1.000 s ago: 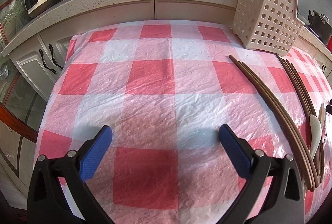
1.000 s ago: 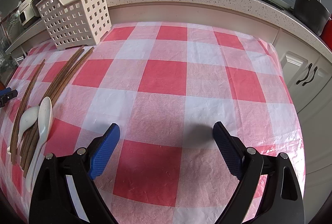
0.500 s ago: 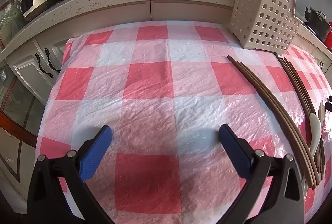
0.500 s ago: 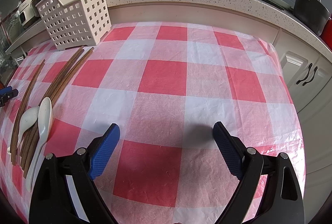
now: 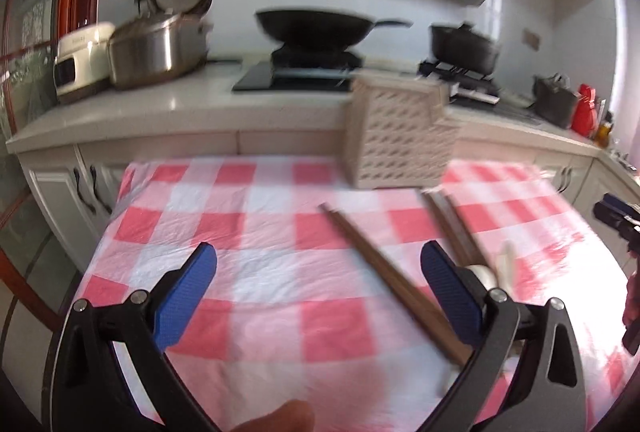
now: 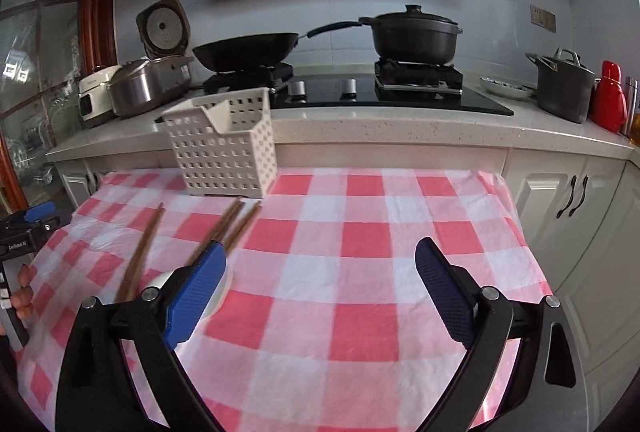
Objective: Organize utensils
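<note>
A cream perforated utensil basket (image 5: 396, 136) (image 6: 224, 148) stands empty at the table's far edge. Brown chopsticks (image 5: 384, 268) (image 6: 138, 256) lie on the red-checked cloth, with more chopsticks (image 6: 236, 228) (image 5: 456, 228) beside them. White spoons (image 5: 506, 264) (image 6: 160, 278) rest near the chopsticks, partly hidden behind my fingers. My left gripper (image 5: 318, 280) hovers open over the cloth, the chopsticks passing under its right finger. My right gripper (image 6: 320, 276) is open too, its left finger above the spoons. Nothing is held. The left view is blurred.
Behind the table runs a counter (image 6: 400, 128) with a stove, a black wok (image 6: 248, 50), a black pot (image 6: 414, 36), a steel pan (image 5: 156, 44) and a rice cooker (image 6: 164, 28). Cabinet doors (image 6: 572, 196) flank the table's right edge. A person's fingers (image 6: 24, 296) hold the other gripper.
Both grippers tilted up from looking down at the cloth to a level view of the kitchen. The left one swung right toward the chopsticks; the right one shifted left over the spoons.
</note>
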`<act>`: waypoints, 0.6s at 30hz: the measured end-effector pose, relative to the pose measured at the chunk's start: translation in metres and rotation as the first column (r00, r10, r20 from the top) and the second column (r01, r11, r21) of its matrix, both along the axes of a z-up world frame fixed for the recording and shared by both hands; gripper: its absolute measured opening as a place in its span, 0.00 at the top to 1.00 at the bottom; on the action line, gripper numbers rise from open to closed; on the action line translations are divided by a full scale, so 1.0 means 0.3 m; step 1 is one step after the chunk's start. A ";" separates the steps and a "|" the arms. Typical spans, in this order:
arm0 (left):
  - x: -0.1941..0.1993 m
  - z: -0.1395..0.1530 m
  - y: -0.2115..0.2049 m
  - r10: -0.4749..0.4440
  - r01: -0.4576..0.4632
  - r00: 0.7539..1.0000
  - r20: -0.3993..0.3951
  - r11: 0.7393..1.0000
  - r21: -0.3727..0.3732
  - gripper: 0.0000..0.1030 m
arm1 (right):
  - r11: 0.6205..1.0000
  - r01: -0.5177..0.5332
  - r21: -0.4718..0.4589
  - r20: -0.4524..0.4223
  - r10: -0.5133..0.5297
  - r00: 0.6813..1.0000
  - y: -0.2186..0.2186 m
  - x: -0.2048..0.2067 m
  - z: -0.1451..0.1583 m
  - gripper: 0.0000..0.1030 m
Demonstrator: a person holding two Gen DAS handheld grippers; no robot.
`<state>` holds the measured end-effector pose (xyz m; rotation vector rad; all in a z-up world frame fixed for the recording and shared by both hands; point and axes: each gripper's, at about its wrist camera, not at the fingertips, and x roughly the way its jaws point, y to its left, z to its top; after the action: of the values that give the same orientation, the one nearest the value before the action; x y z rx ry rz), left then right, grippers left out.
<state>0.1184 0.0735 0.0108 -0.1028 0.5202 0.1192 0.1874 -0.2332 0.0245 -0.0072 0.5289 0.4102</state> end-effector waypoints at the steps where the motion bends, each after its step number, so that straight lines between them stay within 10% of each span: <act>1: -0.022 0.005 -0.026 -0.018 0.018 1.000 0.011 1.000 -0.018 0.04 | 1.000 -0.022 0.015 0.008 0.022 1.000 0.023 -0.044 0.012 0.13; 18: -0.165 0.037 -0.203 -0.111 0.110 0.987 0.112 0.994 0.019 0.04 | 0.984 -0.178 0.028 0.091 0.175 0.980 0.171 -0.261 0.031 0.13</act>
<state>0.0690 0.0125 0.0218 -0.0681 0.4109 0.0084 0.1090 -0.1819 0.0339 -0.0379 0.4347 0.5903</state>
